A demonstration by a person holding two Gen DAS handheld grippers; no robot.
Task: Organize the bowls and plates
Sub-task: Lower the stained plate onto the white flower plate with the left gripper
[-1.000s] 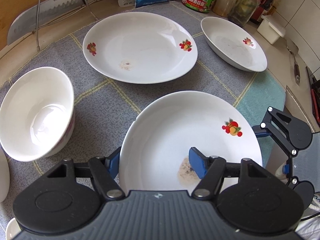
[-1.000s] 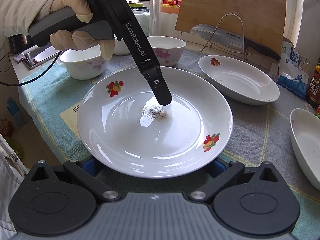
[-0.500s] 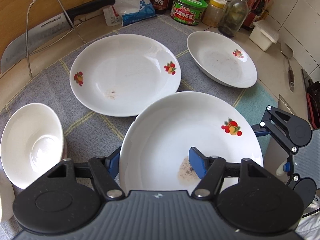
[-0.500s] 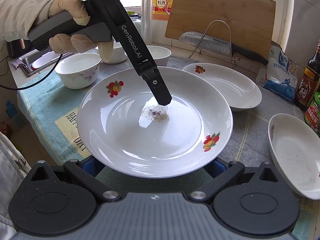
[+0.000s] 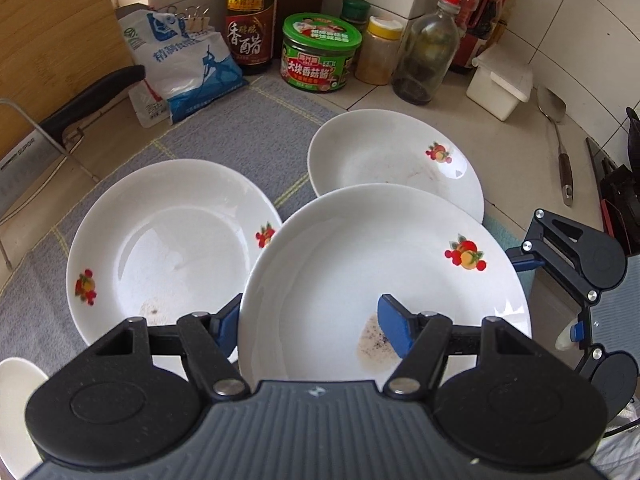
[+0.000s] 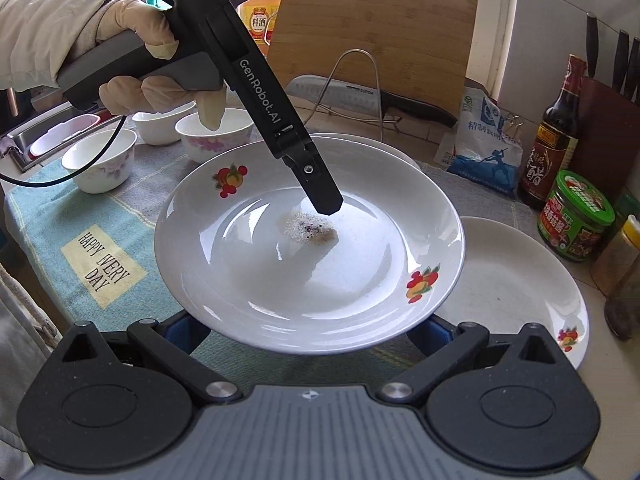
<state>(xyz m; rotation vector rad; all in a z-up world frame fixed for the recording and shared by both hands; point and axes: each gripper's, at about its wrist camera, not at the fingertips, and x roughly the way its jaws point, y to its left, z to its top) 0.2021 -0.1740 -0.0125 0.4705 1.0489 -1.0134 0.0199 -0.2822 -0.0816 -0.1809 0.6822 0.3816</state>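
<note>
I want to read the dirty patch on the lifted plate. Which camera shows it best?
The right wrist view: the speckled smear lies near the middle of the lifted plate, just off the tip of the left tongs. In the left wrist view, one blue pad covers part of the smear.

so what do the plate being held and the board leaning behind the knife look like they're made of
Held plate: probably glazed ceramic or porcelain, being white and glossy with sharp window reflections and printed fruit decals. Board: looks like bamboo or wood, matte tan with straight parallel grain strips.
</note>
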